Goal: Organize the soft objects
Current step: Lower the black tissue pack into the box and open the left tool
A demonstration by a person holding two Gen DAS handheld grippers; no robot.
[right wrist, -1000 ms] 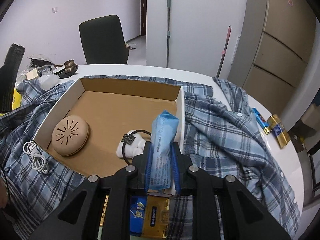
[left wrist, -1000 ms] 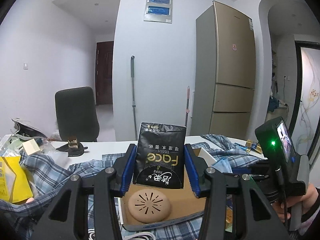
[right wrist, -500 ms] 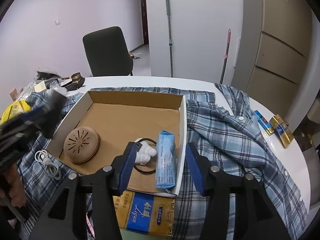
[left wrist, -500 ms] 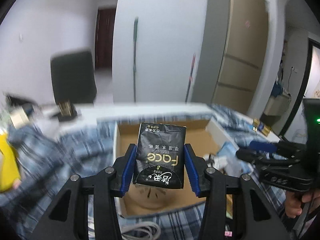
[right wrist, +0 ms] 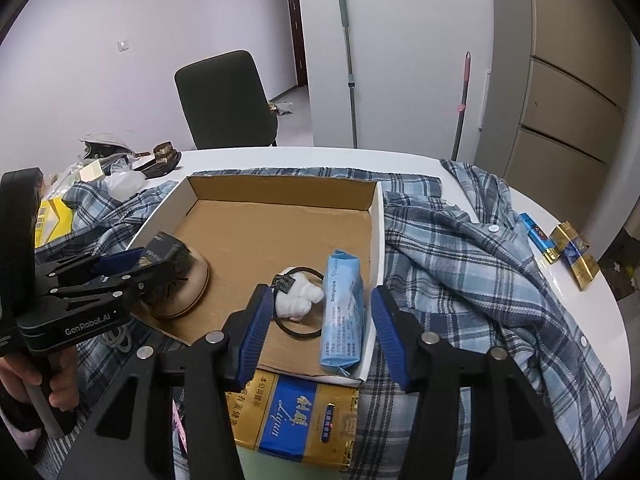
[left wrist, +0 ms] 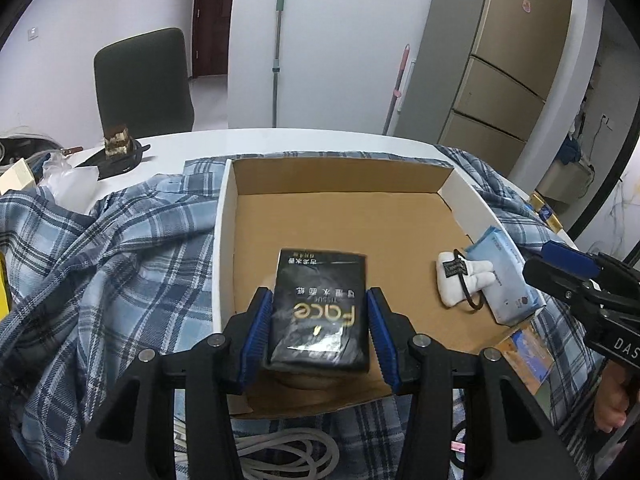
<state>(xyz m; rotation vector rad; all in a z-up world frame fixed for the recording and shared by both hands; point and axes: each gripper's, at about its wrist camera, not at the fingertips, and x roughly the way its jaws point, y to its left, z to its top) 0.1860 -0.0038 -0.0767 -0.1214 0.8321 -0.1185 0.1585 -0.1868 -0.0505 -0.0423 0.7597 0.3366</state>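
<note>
Fingers of your right gripper (right wrist: 316, 330) just opened, so the blue pack (right wrist: 342, 312) lies in the box (right wrist: 376, 232) (done); your left gripper (left wrist: 318, 330) squeezes the black pack (left wrist: 320, 312) lower now.

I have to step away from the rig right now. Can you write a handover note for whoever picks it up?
Left gripper: shut on the black tissue pack, low over the round tan pad in the cardboard box.
Right gripper: open, empty, at the box's near edge.
Done: blue tissue pack and white plush with hair tie lie in the box.
Left: release the black pack; the plaid shirt remains outside.
</note>
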